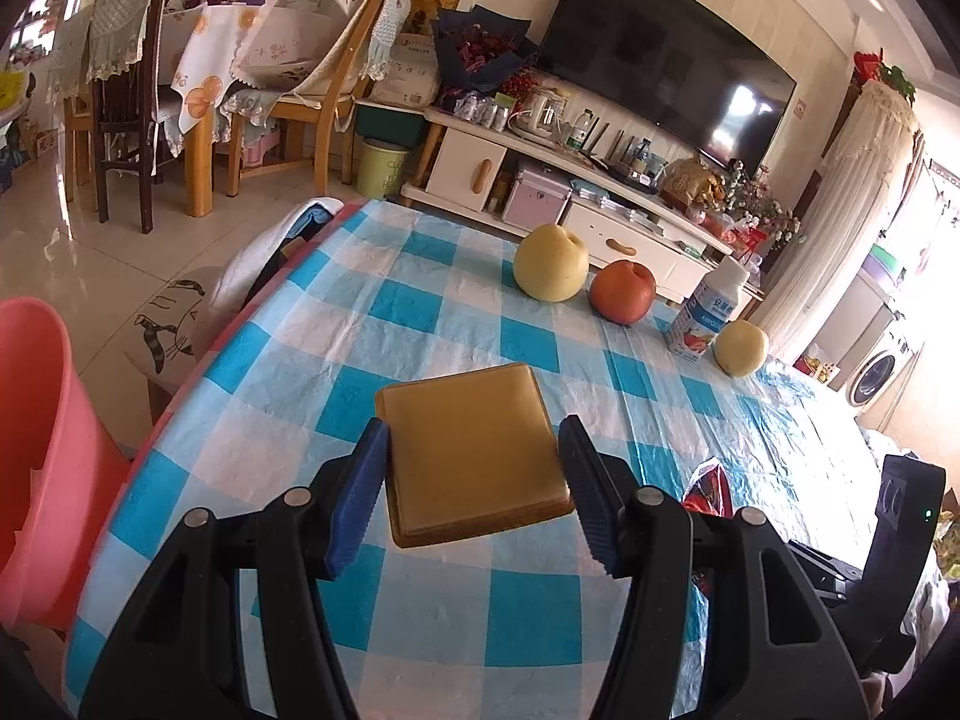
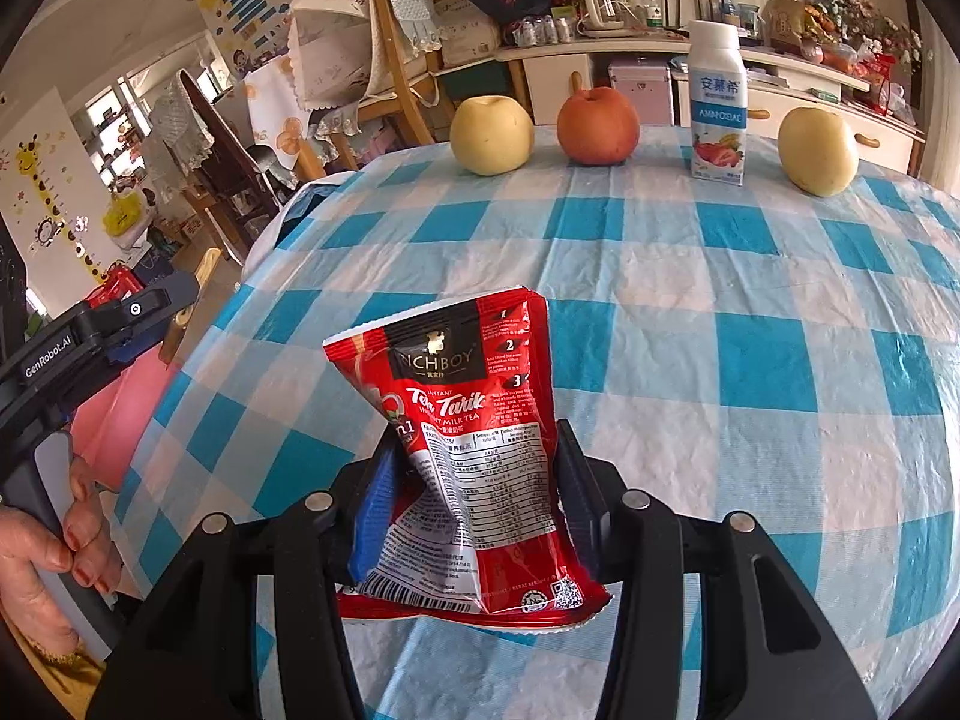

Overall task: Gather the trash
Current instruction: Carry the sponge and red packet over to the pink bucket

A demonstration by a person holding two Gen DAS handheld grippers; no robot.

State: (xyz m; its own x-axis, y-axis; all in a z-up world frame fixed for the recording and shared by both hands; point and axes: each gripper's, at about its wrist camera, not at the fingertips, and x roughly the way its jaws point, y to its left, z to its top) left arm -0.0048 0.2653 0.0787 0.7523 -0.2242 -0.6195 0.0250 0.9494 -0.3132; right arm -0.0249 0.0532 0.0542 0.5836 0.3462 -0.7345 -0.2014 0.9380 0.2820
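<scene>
The left gripper (image 1: 474, 480) holds a flat, tan square slab (image 1: 471, 447) between its blue-padded fingers (image 1: 360, 492), which press against its two side edges; the slab is lifted above the desk (image 1: 420, 312), which is covered by a blue-and-white checked cloth. A pink bin (image 1: 42, 456) stands just beyond the desk's left edge, below the level of the desktop.

The right gripper (image 2: 477, 492) is closed on a red instant milk tea packet (image 2: 462, 450), crumpling its lower half; the packet stands upright between the fingers (image 2: 375, 510), above the cloth, with its printed back facing the camera. In the left wrist view a bit of the red packet (image 1: 708, 489) shows to the right of the left gripper.

Along the far side of the desk sit a yellow pear (image 2: 492, 135), a red apple (image 2: 597, 126), a white drink bottle (image 2: 717, 102) and a second yellow pear (image 2: 819, 150), in a row and apart from one another.

At the left edge of the right wrist view, a hand (image 2: 54, 546) grips the handle of the left gripper's body.
</scene>
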